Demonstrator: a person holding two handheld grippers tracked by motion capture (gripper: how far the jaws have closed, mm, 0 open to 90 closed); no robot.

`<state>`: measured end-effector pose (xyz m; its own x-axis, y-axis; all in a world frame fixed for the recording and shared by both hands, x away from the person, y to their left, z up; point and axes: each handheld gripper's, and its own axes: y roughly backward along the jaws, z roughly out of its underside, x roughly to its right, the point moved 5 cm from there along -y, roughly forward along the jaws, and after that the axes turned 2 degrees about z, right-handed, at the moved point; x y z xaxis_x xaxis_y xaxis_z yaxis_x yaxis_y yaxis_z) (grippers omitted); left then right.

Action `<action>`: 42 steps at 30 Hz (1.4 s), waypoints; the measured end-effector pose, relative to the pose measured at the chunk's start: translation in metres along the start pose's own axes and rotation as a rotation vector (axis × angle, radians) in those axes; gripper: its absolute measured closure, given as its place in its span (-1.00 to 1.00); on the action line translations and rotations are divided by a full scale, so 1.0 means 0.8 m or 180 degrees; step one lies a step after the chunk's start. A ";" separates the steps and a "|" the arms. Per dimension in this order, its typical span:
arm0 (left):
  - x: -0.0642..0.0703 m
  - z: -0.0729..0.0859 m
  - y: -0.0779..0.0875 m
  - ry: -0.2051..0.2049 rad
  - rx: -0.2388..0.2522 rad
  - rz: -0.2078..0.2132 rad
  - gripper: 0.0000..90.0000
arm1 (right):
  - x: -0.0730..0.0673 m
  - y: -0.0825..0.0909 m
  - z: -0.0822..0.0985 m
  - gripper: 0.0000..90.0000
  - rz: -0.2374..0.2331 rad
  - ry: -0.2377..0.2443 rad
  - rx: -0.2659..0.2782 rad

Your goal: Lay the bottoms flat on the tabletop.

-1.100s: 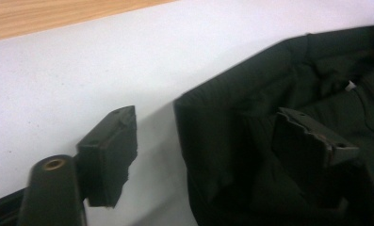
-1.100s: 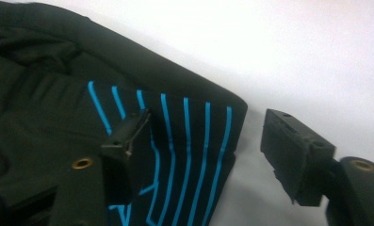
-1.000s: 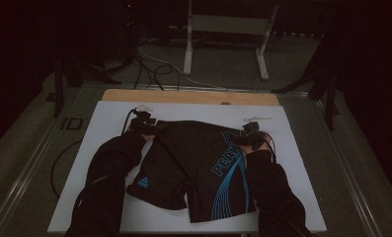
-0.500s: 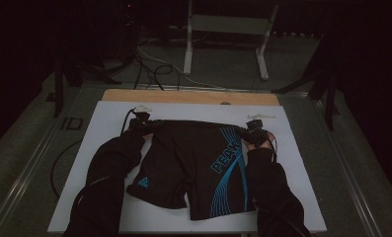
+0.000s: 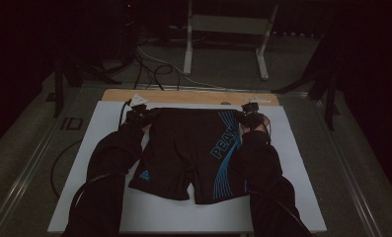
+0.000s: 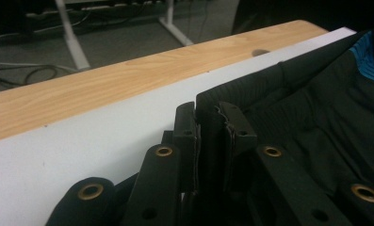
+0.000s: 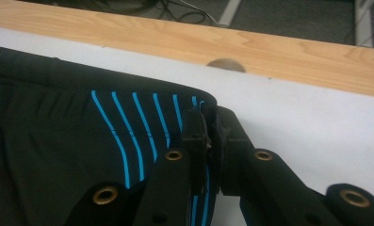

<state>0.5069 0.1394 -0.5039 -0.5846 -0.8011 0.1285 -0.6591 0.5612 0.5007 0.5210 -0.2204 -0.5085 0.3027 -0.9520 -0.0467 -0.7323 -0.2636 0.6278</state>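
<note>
Left gripper (image 5: 143, 115): jaws have just closed and now pinch the waistband corner of the shorts (image 5: 193, 148); in the left gripper view (image 6: 212, 136) the black fabric edge stands clamped between the two pads.
Right gripper (image 5: 251, 118): jaws have just closed on the opposite waistband corner; in the right gripper view (image 7: 208, 136) the fabric with blue stripes sits squeezed between the pads.
Shorts: black with blue curved lines and blue lettering on one leg, spread flat, waistband toward the far edge, legs toward the person; seen also at (image 6: 316, 117) and (image 7: 57, 141).
Forearms: dark sleeves (image 5: 114, 163) run along either side of the shorts.
White sheet (image 5: 302, 163): lies under the shorts, covering most of the worktop.
Worktop (image 5: 193, 97): a bare wooden strip shows beyond the sheet's far edge.
Floor beyond: cables (image 5: 154, 69) and a white frame stand (image 5: 223, 34), well apart from the worktop.
</note>
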 end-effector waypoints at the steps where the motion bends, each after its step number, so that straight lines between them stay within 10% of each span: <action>1: 0.000 -0.001 -0.002 -0.0008 -0.0029 -0.0037 0.77 | 0.001 -0.001 -0.002 0.88 0.0013 -0.0013 -0.0011; 8: -0.007 0.007 -0.022 0.0137 -0.0217 -0.0182 0.77 | 0.001 -0.013 -0.008 0.87 0.0040 -0.0075 -0.0113; 23: 0.000 -0.007 -0.034 0.0043 -0.0121 -0.0334 0.71 | 0.007 -0.023 -0.005 0.87 0.0256 -0.0171 -0.0211; 28: -0.008 -0.013 -0.024 0.0176 -0.0171 -0.0430 -0.13 | 0.011 -0.017 -0.012 0.12 0.0265 -0.0325 -0.0069; 35: 0.006 -0.005 -0.015 0.0131 -0.0221 0.0090 -0.67 | 0.002 -0.005 -0.009 -0.59 0.0055 -0.0264 0.0032; 42: 0.026 0.019 0.006 -0.0037 -0.0219 0.0522 -0.82 | -0.006 0.022 -0.003 -0.70 -0.0211 -0.0213 0.0241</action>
<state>0.4844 0.1286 -0.5116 -0.6873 -0.6973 0.2036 -0.5207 0.6683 0.5313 0.5081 -0.2198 -0.4955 0.3124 -0.9397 -0.1394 -0.7569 -0.3349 0.5612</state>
